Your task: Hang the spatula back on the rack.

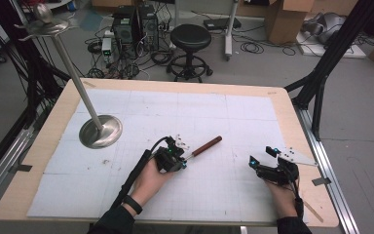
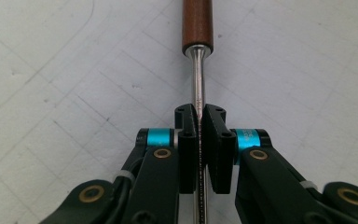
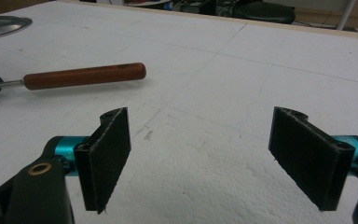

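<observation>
Both claws low: left claw (image 1: 177, 160) clamps tool (image 1: 206, 146).

You are working at a pale wooden counter (image 1: 292, 122) covered by a white gridded sheet (image 1: 175, 117). Beyond its far edge you see a grey floor (image 1: 253, 68) with a black round stool (image 1: 190, 38) and, just left of it, dark computer boxes (image 1: 134, 24) amid a tangle of cables (image 1: 160, 56). Cardboard boxes (image 1: 285, 17) sit at the upper right. Black frame struts (image 1: 331, 53) rise beside the right edge of your counter, and more stand at the left (image 1: 24, 73).
</observation>
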Demonstrator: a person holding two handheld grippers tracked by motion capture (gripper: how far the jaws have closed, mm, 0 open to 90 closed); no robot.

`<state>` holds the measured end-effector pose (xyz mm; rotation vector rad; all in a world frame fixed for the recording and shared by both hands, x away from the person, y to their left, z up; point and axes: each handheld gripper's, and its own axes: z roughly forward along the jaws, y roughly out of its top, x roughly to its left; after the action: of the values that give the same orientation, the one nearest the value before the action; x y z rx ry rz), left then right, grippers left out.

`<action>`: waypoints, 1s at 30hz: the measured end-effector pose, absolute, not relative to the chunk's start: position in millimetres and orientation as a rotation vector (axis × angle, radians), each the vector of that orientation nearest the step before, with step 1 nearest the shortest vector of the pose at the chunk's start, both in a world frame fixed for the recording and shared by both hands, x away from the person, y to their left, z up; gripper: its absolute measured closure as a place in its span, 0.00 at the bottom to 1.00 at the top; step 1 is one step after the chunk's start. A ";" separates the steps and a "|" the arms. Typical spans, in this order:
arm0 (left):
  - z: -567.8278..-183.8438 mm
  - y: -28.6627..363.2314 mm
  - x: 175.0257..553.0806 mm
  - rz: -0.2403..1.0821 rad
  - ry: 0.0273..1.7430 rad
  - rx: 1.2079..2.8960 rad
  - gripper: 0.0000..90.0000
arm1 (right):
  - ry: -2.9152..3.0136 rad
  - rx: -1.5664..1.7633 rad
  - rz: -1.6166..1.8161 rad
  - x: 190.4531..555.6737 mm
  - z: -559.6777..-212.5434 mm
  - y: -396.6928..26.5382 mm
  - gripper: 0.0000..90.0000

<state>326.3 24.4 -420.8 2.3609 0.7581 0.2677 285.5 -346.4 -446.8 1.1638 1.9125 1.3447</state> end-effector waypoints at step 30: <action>-338.7 181.7 287.7 0.501 0.772 1.852 0.94 | 1.914 1.172 1.338 285.5 -446.9 -346.2 0.23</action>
<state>287.7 181.7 -338.7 1.8522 0.7725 0.5013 285.5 -346.2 -446.9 1.1722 1.9140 1.3384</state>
